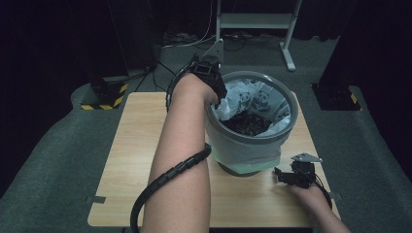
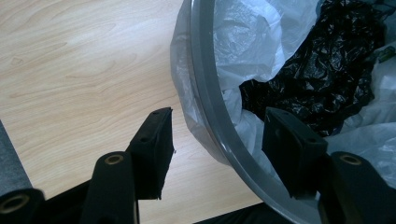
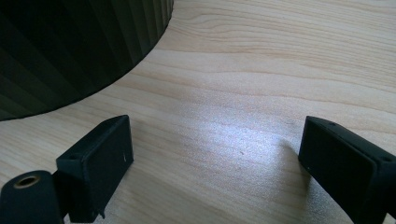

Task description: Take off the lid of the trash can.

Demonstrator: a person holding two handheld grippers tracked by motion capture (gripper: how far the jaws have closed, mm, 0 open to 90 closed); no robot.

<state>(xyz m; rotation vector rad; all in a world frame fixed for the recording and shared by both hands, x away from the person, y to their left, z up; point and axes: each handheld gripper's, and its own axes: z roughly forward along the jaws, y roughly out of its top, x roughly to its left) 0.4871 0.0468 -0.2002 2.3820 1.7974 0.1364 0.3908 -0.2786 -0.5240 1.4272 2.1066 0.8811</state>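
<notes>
The tabletop (image 1: 145,145) carries 1 grey bin (image 1: 252,141) near its far right side, lined with a pale panda-print bag (image 1: 257,97) whose edge folds over the rim, with crumpled black plastic (image 1: 248,124) lying down inside.

The bin is the biggest worry: if the left gripper (image 1: 216,94) closes on the rim and pulls sideways or up, the whole bin could tip or slide across the wood, since nothing is holding it down. The right gripper (image 1: 284,177) sits on the tabletop near the bin's base, apart from it, so it gives no bracing. Next, the liner (thin stuff, by the look of it) could tear or slip off the rim if only a fold gets pinched.

The left forearm (image 1: 180,160) stretches long across the tabletop, wrist bent so the gripper dips over the bin's left rim. From the left gripper view its jaws are spread and straddle the rim (image 2: 210,102), 1 pad outside over the wood, 1 inside over the liner, neither pressing yet. The right hand (image 1: 313,196) rests low, its gripper spread wide over bare wood.
</notes>
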